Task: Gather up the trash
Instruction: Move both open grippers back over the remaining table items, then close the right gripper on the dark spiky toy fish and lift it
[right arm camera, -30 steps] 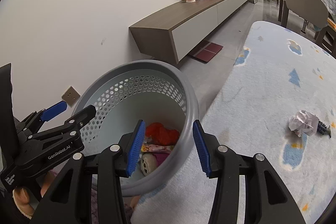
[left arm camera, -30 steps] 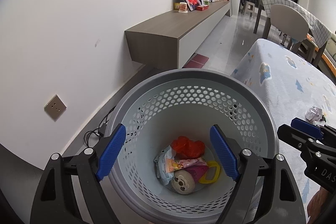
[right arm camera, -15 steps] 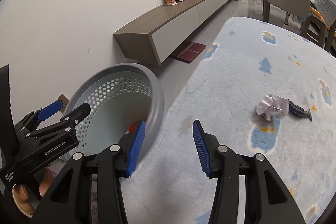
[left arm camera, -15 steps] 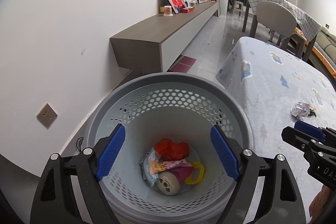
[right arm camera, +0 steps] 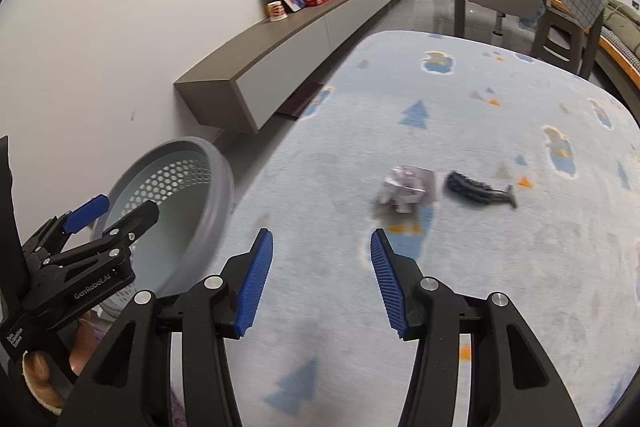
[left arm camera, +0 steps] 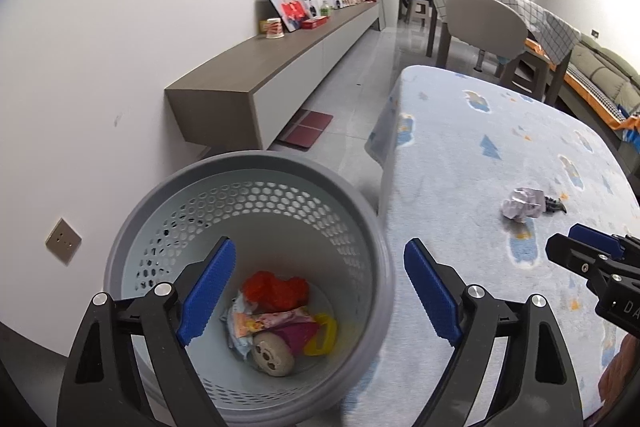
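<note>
Lying on the rug (right arm camera: 500,247): one crumpled paper (right arm camera: 408,187), one dark object (right arm camera: 478,188) beside it. One basket (left arm camera: 372,263) holds several items. Left gripper (left arm camera: 316,291) and right gripper (right arm camera: 322,279) both released, empty.

The left gripper (left arm camera: 316,291) is held with its jaws spread wide, blue ribbed pads (left arm camera: 204,291) facing each other with nothing between them, and in the right wrist view a bare thumb (right arm camera: 38,373) of the hand gripping its handle shows at the lower left. The right gripper (right arm camera: 322,281) is likewise parted and empty, its pads (right arm camera: 256,283) angled forward and downward; it sits to the right of the left one, level with it and apart from it
</note>
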`<state>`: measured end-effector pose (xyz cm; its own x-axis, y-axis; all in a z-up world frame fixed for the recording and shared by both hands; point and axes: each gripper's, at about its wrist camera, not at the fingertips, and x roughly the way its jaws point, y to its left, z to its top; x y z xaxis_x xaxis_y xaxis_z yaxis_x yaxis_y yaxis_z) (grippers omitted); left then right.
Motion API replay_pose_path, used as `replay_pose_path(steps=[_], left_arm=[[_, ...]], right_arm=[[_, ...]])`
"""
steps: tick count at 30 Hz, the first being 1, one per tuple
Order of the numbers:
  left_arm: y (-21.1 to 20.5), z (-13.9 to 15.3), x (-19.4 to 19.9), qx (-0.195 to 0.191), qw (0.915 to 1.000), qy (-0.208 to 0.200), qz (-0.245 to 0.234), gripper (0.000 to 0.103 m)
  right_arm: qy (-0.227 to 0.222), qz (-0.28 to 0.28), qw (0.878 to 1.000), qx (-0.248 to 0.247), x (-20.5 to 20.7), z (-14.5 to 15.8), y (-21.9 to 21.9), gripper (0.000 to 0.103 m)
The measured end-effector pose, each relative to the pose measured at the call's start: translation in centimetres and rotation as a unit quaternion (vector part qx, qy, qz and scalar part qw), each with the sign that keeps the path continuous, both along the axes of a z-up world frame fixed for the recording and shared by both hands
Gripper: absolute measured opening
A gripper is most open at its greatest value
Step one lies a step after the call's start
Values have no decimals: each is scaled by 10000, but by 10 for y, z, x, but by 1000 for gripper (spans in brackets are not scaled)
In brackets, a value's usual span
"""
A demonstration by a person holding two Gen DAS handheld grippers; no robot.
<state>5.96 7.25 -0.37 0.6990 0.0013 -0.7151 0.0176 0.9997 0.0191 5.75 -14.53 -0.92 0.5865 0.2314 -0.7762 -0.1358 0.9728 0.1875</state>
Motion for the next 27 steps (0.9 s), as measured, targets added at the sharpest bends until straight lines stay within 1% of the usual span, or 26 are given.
replay_pose_path(steps=[4,12,15,21,27], left_arm=[[-15,-1,1,-16,9999,34,-144,85],[-48,-5,2,18,9988,78,-480,86],[-56,-6,0,-54,9982,84,-593,86],[-68,-7,-1,-51,9971,93,-758,86],[-76,-11,3,-65,9961,170,-865,86]], right_arm=[[28,-214,9995,-218,-3,0,-28,52],[72,-517,9975,-467,2,-6,-72,52],[160,-523,9968,-589,9,-14,-81,52],[221,-449,9958,-760,28,-26,-92,52],[240,-188,9965,-777,54,-34,-96,52]])
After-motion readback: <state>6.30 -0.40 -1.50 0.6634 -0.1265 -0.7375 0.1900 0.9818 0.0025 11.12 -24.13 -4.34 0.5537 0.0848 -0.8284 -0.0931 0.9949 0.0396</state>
